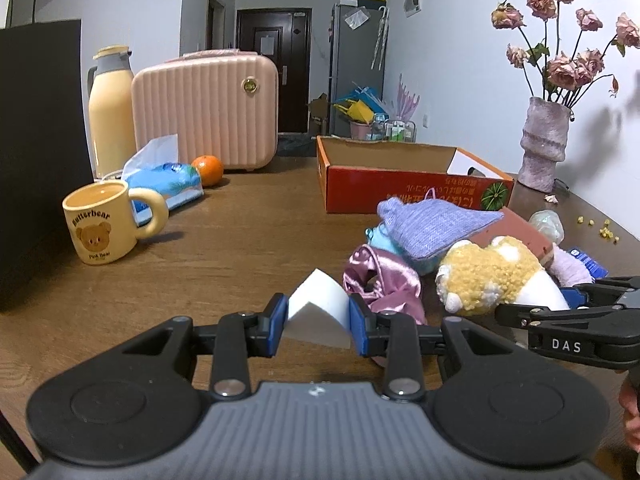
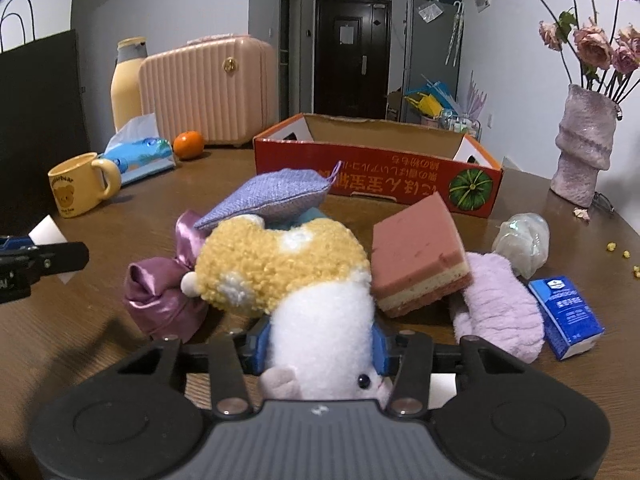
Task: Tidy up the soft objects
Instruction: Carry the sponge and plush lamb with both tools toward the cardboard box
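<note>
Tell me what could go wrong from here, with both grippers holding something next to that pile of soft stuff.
Lifting the plush toy in the right gripper could drag down the purple knitted pouch resting on top of the pile. The pink layered sponge leans against the toy and may topple. The left gripper squeezes the white sponge hard; it may spring out.

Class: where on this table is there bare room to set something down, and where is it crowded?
Bare wood lies between the mug and the red box. The box's floor is hidden. Crowded: the soft pile around the plush.
</note>
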Tool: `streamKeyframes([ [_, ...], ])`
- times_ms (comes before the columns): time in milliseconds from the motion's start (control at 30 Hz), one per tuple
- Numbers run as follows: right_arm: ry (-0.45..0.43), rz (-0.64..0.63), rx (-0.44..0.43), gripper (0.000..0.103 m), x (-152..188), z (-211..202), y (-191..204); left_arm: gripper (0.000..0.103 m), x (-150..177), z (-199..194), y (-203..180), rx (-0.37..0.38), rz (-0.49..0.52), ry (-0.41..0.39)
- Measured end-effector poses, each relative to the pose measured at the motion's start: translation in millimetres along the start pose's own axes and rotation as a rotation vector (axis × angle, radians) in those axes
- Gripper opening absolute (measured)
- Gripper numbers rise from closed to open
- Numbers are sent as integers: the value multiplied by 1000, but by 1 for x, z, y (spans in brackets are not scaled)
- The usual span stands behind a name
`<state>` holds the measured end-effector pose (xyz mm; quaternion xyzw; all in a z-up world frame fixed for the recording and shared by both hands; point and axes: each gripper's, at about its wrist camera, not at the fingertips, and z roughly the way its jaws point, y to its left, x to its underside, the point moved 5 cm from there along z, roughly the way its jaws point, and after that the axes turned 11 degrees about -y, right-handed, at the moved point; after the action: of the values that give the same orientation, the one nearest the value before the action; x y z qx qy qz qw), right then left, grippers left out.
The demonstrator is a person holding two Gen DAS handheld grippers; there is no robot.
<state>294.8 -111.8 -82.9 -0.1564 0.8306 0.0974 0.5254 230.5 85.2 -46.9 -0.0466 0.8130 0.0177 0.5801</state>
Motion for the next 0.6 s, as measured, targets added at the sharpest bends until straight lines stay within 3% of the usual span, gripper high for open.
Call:
streamKeyframes([
  [600, -101, 15, 45, 46, -26, -29, -28, 34, -41, -8, -22, 15, 31, -82],
])
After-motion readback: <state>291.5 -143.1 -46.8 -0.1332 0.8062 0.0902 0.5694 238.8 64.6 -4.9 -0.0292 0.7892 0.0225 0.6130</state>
